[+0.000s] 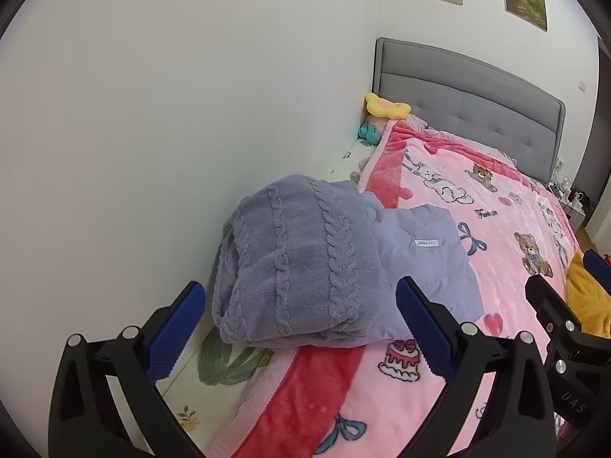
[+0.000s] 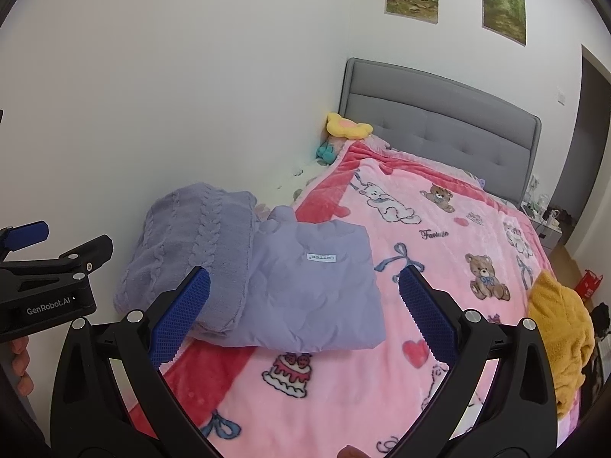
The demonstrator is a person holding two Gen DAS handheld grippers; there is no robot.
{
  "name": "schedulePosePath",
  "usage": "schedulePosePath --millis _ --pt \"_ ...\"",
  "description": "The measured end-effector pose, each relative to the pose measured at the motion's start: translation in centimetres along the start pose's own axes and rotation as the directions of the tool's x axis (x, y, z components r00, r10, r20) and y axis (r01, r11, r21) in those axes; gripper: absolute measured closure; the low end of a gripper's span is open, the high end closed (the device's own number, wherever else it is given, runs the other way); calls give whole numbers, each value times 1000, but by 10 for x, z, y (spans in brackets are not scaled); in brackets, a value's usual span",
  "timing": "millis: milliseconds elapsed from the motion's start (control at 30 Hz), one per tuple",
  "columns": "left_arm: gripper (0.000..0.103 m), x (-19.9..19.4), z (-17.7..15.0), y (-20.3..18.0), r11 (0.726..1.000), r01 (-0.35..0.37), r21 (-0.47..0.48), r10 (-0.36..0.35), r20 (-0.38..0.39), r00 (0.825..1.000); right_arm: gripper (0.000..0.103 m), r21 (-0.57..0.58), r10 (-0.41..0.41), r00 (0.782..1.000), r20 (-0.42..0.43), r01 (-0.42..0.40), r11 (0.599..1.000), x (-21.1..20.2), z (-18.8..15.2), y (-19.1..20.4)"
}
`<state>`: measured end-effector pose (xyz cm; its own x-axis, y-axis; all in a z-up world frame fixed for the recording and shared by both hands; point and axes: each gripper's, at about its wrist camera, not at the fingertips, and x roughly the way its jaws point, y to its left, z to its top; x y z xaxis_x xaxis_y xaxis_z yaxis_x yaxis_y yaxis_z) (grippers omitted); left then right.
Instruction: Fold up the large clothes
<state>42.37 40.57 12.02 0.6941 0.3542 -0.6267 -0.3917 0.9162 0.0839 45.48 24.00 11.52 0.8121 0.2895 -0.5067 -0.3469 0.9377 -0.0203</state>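
A folded grey-purple cable-knit sweater (image 1: 298, 267) lies on the bed by the wall; it also shows in the right wrist view (image 2: 194, 252). Beside it on its right lies a folded lilac garment (image 1: 427, 259) with a white label, also in the right wrist view (image 2: 313, 290). A crumpled yellow garment (image 2: 561, 328) lies at the bed's right edge, partly seen in the left wrist view (image 1: 584, 297). My left gripper (image 1: 298, 328) is open and empty, just before the sweater. My right gripper (image 2: 305, 313) is open and empty, above the blanket before the lilac garment.
A pink cartoon blanket (image 2: 439, 252) covers the bed. A grey headboard (image 2: 439, 114) and plush toys (image 2: 347, 126) are at the far end. A white wall (image 1: 152, 133) runs along the left. A nightstand (image 2: 550, 225) stands at the far right.
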Motion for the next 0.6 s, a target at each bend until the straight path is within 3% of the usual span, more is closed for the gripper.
schedulePosePath --millis 600 --pt "5 2 5 2 1000 16 14 -16 -17 1000 8 2 8 1000 17 -8 1000 -5 2 -1"
